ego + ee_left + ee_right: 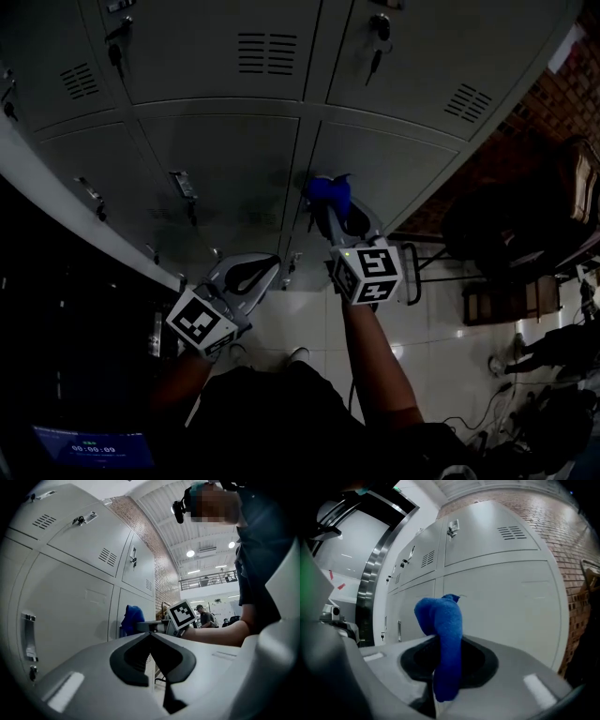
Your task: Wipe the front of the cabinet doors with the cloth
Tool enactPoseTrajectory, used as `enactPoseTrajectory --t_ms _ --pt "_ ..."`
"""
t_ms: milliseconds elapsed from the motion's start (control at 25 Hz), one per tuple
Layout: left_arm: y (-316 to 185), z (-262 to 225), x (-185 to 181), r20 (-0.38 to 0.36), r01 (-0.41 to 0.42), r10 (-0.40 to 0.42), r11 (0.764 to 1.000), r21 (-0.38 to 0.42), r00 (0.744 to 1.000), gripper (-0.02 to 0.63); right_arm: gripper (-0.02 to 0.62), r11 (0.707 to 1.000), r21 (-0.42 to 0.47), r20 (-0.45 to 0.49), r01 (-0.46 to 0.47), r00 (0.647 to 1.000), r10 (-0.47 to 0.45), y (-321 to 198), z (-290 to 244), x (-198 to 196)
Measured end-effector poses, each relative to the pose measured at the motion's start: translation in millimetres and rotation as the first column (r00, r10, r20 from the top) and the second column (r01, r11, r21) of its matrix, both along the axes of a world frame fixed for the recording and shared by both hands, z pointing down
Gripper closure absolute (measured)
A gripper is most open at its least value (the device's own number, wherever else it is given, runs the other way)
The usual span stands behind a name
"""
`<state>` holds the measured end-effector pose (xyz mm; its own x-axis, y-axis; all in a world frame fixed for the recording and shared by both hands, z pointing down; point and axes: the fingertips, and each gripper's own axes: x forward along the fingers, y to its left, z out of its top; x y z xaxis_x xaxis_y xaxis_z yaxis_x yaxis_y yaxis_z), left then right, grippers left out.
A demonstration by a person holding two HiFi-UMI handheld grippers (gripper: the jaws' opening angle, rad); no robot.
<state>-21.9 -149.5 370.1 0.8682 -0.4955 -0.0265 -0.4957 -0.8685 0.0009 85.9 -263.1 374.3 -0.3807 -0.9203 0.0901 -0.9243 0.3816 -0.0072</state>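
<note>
Right gripper view: right gripper jaws clamped on a blue terry cloth. Cloth's long axis runs out along the jaws, bunched end pointing at the pale grey metal cabinet door; contact unclear. Left gripper jaws together, empty.

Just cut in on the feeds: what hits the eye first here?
The blue cloth is the only bright colour, pinched upright in the right gripper in front of the grey cabinet doors. Those vented doors fill the upper head view. The left gripper is shut and empty, lower and to the left of the right one.
</note>
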Motion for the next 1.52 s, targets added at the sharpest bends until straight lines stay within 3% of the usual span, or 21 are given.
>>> enactPoseTrajectory --t_ms 240,600,920,1240,1520 --pt "1 3 -33 0.006 0.06 -0.06 0.998 -0.008 0.998 0.606 0.511 0.999 -0.041 -0.03 0.024 0.999 -0.025 -26 15 -31" --pt "-1 4 -38 -0.001 0.079 -0.079 0.997 -0.013 0.997 0.606 0.511 0.999 -0.049 -0.029 -0.005 1.0 0.004 -27 16 -8" --pt "-3 9 8 0.003 0.013 -0.013 1.0 -0.021 1.0 0.606 0.511 0.987 -0.075 -0.024 -0.144 0.989 0.143 -21 29 85" --pt "-5 17 55 0.011 -0.034 0.034 0.999 -0.032 0.999 0.606 0.51 0.954 -0.095 -0.031 -0.286 0.958 0.284 -11 41 187" --pt "-4 20 76 0.011 -0.046 0.046 0.998 -0.04 0.999 0.606 0.511 0.924 -0.086 -0.028 -0.373 0.928 0.372 -5 48 236"
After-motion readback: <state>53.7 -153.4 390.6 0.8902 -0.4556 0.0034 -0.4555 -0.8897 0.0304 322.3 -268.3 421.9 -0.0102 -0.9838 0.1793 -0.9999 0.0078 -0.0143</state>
